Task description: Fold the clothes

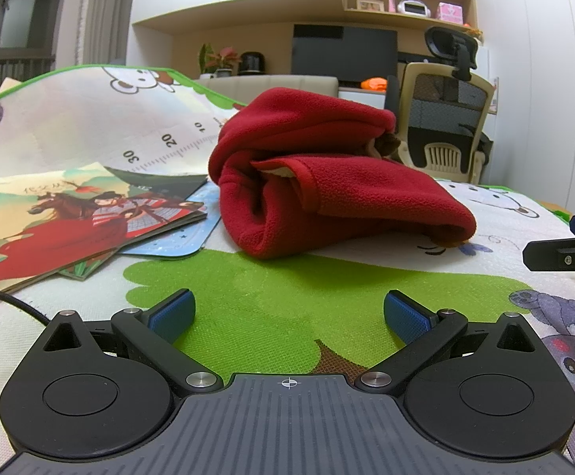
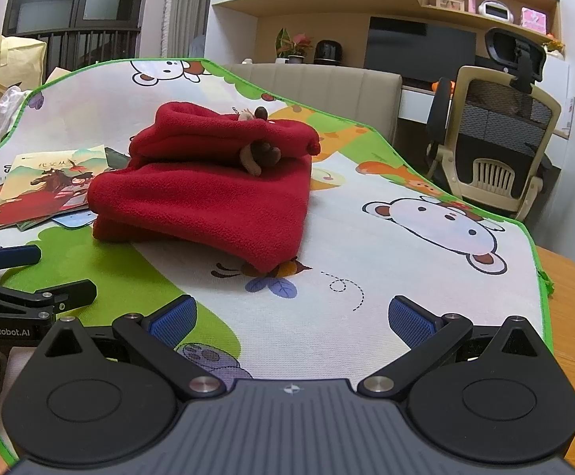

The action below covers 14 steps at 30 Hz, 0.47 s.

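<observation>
A red fleece [image 2: 208,190] lies folded in a thick bundle on the cartoon mat [image 2: 406,261] that covers the worktop [image 2: 572,316], about mid-mat, with small brown plush bits poking from its top fold. Books [image 1: 69,217] lie fanned just left of it, near the mat's left edge. The left tool [image 1: 289,314] rests over the green patch at the near edge, jaws wide apart, holding nothing. The right tool [image 2: 291,318] sits beside it, also spread wide and empty, well short of the fleece.
</observation>
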Tool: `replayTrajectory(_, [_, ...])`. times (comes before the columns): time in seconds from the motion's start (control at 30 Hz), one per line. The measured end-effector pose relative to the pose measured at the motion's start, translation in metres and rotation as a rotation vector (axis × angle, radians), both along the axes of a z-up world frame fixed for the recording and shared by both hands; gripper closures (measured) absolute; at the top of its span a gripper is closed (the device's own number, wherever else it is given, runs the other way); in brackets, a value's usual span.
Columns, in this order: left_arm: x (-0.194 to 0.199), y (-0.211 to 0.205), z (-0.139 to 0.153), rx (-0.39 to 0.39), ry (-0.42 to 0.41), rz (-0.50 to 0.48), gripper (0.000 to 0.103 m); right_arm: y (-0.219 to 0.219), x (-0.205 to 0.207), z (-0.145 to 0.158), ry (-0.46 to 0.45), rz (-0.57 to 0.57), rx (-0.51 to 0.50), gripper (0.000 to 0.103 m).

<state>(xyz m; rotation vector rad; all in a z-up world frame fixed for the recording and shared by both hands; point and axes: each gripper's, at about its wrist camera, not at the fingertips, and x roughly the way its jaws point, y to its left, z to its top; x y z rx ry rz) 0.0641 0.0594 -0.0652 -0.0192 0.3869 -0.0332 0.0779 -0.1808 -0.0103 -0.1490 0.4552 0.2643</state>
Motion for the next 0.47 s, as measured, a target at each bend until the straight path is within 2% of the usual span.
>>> replayTrajectory(0.47, [0.0012, 0.0032, 0.0018, -0.016, 0.011, -0.015, 0.0, 0.002, 0.0035, -0.0007, 0.024, 0.01, -0.006, 0.0])
